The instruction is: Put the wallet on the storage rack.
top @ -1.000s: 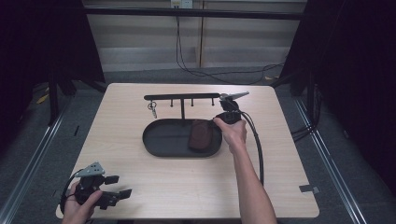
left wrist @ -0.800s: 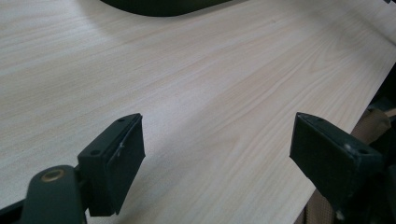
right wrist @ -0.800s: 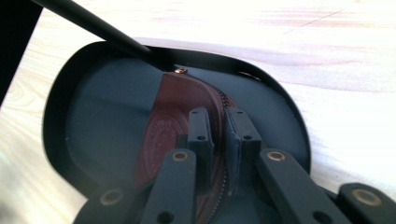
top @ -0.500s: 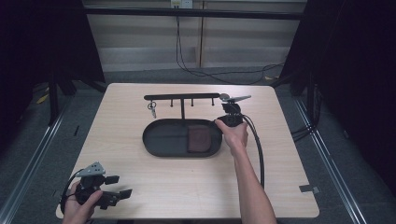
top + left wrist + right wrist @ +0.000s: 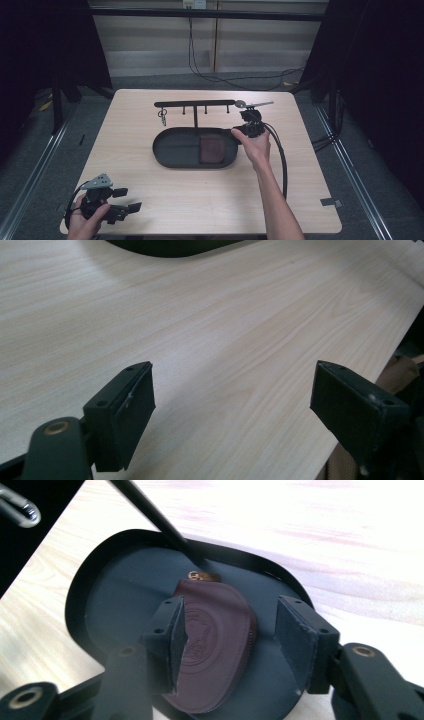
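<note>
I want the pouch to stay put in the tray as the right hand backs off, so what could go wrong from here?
1. The right gripper has just been opening; the maroon pouch lies between its pads, close to the left pad, so a sideways retreat might drag it.
2. The stand's post rises just beyond the pouch in the black tray; lifting forward could knock it.

One oval black tray point(image 5: 172, 147) sits on the table beside the right gripper point(image 5: 248, 123), holding one maroon zip pouch point(image 5: 212, 150) below that gripper's jaws. Beyond them stands one black hook rack point(image 5: 195, 104), with one bunch of keys point(image 5: 162, 116) hanging. Two hand-held grippers are counted, the left gripper point(image 5: 127, 199) well away.
</note>
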